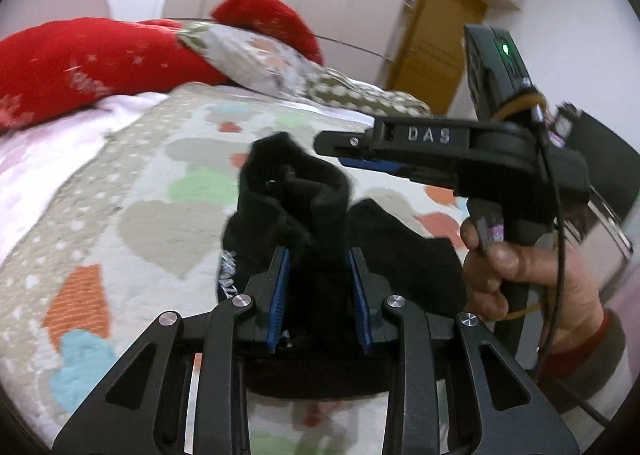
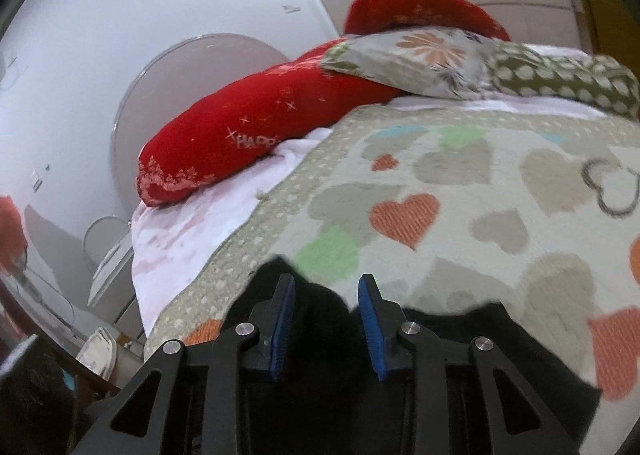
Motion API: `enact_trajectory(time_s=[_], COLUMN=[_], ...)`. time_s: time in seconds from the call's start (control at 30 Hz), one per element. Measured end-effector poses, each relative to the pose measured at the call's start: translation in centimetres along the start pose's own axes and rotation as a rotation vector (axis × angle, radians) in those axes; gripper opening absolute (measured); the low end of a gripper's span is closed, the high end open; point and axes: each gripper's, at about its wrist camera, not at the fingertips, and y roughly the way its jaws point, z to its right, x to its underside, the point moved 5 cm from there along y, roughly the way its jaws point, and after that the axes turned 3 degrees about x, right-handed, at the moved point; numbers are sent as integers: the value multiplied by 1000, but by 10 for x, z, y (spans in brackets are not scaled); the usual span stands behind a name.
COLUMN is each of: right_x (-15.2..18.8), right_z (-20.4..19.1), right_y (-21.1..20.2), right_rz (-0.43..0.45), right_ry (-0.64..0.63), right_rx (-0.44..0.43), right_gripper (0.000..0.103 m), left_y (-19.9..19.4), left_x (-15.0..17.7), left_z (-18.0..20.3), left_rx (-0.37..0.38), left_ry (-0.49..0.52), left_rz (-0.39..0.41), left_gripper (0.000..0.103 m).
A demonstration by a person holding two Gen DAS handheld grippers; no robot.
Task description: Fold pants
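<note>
The left gripper (image 1: 318, 275) is clenched on a bunched fold of the black pants (image 1: 288, 211), the blue pads (image 1: 280, 287) pressing the cloth from both sides. The fabric rises in a crumpled hump ahead of the fingers, lifted off the heart-patterned bedspread (image 1: 160, 223), with white lettering showing on its left side.

The right gripper (image 2: 326, 325) is likewise clamped on black pants (image 2: 328, 319) cloth, dark fabric filling the narrow gap between its blue pads (image 2: 370, 331) and spreading back beneath the tool. In the left wrist view this gripper (image 1: 336, 153) points leftward above the pants, held by a hand (image 1: 520, 275) wrapped round its grip.

Ahead, the bedspread lies open up to the red pillow (image 2: 256, 127) and floral pillow (image 2: 424, 55) at the bed's far end. The bed's left edge, with pale sheet (image 2: 192, 231), drops off just beside the right gripper.

Both grippers tilt downward toward the bed.
</note>
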Motion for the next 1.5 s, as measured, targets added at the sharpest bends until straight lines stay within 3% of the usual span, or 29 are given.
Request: enact_trajectory(time_s=[0.07, 0.1, 0.13, 0.2, 0.27, 0.33, 0.47, 0.57, 0.83, 0.97, 1.07, 1.13, 1.33, 1.5], right_x=[6, 10, 14, 21, 28, 39, 53, 63, 69, 71, 72, 72, 74, 73], right_z=[11, 18, 26, 41, 52, 62, 74, 73, 54, 51, 50, 50, 53, 54], right_y=[-7, -12, -17, -24, -26, -25, -26, -30, -22, -17, -16, -17, -21, -29], right_rz=[-9, -12, -9, -1, -18, -42, -59, -53, -70, -67, -76, -77, -76, -59], right_ry=[39, 66, 97, 159, 209, 263, 343, 392, 391, 431, 420, 428, 435, 432], right_rx=[16, 30, 41, 40, 29, 15, -19, -73, -147, -191, -176, -178, -177, -149], right_gripper=[36, 39, 50, 55, 57, 58, 63, 68, 76, 78, 78, 79, 79, 79], left_y=[10, 16, 19, 26, 34, 33, 8, -6, -3, 6, 9, 11, -23, -15], left_x=[5, 9, 11, 18, 27, 33, 27, 16, 7, 16, 24, 22, 5, 17], left_z=[11, 16, 21, 30, 38, 46, 54, 39, -26, -18, 0, 13, -1, -32], left_rx=[22, 35, 44, 74, 115, 173, 256, 221, 95, 115, 222, 242, 147, 30], left_ry=[28, 39, 44, 60, 91, 108, 146, 149, 26, 57, 39, 60, 142, 210], left_rz=[-29, -43, -50, -72, -123, -156, -125, -90, -70, -97, -133, -135, -67, -136], left_gripper=[28, 28, 28, 28, 37, 53, 58, 68, 68, 68, 68, 68, 68, 69])
